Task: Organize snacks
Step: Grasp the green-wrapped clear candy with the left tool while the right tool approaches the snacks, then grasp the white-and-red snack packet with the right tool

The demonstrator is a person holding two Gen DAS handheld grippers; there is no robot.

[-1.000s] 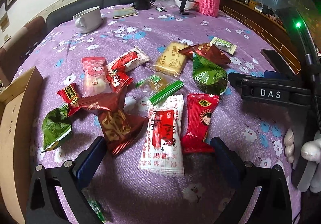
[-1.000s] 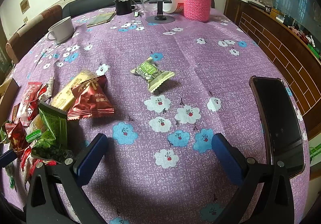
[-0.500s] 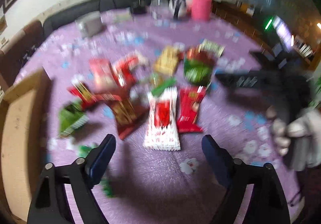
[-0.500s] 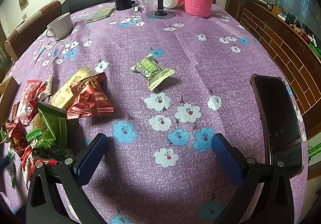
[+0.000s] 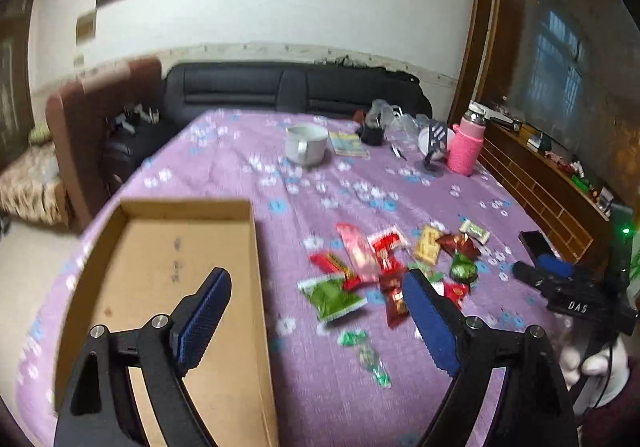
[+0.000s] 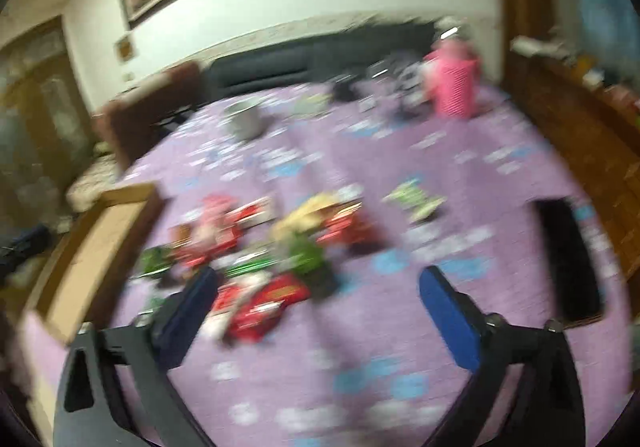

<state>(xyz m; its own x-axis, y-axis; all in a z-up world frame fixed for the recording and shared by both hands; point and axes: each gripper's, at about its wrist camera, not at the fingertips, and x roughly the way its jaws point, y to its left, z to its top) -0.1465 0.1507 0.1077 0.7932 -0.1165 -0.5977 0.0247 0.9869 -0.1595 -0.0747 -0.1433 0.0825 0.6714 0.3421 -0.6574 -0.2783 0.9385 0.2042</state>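
Note:
Several wrapped snacks [image 5: 384, 259] lie in a loose pile on the purple flowered tablecloth, with a green packet [image 5: 332, 297] at its near edge. An open cardboard box [image 5: 160, 207] sits left of the pile. My left gripper [image 5: 316, 275] hovers open above the box's right wall and the pile, holding nothing. The right wrist view is blurred: my right gripper [image 6: 319, 275] hangs above the pile [image 6: 280, 243], its jaws closing with nothing between them. One green candy [image 6: 414, 199] lies apart to the right. The right gripper [image 5: 536, 267] also shows, held by a gloved hand [image 5: 600, 363].
A white mug [image 5: 306, 145], a phone stand [image 5: 434, 151] and a pink-sleeved bottle [image 5: 466, 149] stand at the table's far side. A black phone [image 5: 536, 243] lies near the right edge. A dark sofa and a brown chair stand behind the table.
Both grippers have risen and pulled back from the table. The left view has swung left, bringing the box under its left finger. Both pairs of jaws stand a little narrower.

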